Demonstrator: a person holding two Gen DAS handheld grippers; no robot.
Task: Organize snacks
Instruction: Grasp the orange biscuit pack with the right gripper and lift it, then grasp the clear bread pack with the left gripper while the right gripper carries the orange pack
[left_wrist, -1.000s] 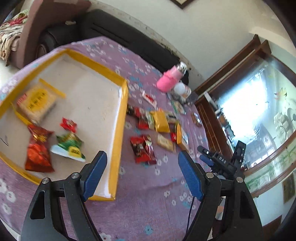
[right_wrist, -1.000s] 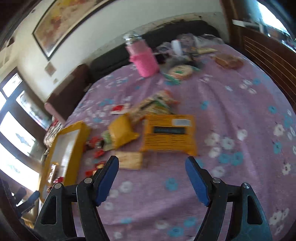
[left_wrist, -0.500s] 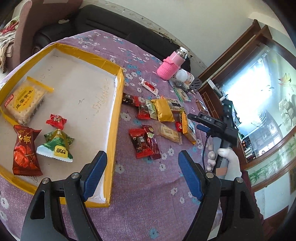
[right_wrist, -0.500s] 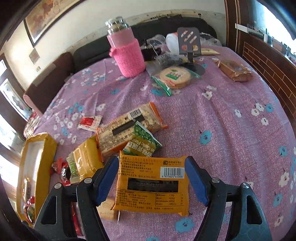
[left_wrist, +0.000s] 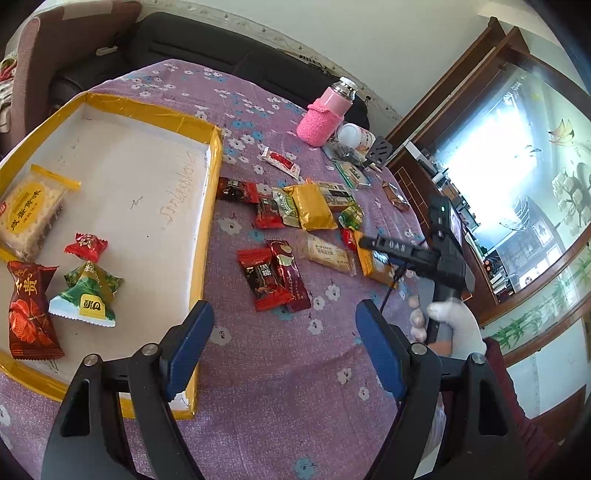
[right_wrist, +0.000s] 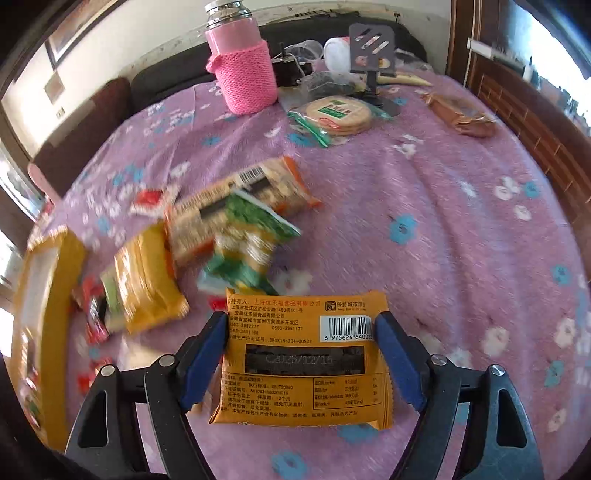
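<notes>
Orange snack packet (right_wrist: 303, 354), printed side up with barcode and a dark date strip, lies on the purple flowered tablecloth (right_wrist: 443, 229) between the blue pads of the right gripper (right_wrist: 301, 347); both pads sit against the packet's side edges, jaws closed in on it. From the left wrist view the same packet (left_wrist: 373, 260) shows beneath the right gripper's (left_wrist: 384, 247) black fingers, at the right end of the loose snack group. Left gripper (left_wrist: 284, 347): jaws wide apart, holding nothing, above bare cloth just beside the near corner of the yellow-rimmed tray (left_wrist: 207, 236). Tray contents: one cracker pack (left_wrist: 29, 210), one dark red packet (left_wrist: 29, 314), one small red candy (left_wrist: 86, 245), one green triangular packet (left_wrist: 86, 295). Loose on the cloth right of the tray: two dark red bars (left_wrist: 273, 277), one pale biscuit bar (left_wrist: 327, 253), one gold packet (left_wrist: 312, 206), several smaller red and green wrappers around them. Farther back: pink-sleeved bottle (right_wrist: 240, 66), round crackers in clear wrap (right_wrist: 338, 114), brown packet (right_wrist: 461, 114). Left part of the right wrist view is blurred.
</notes>
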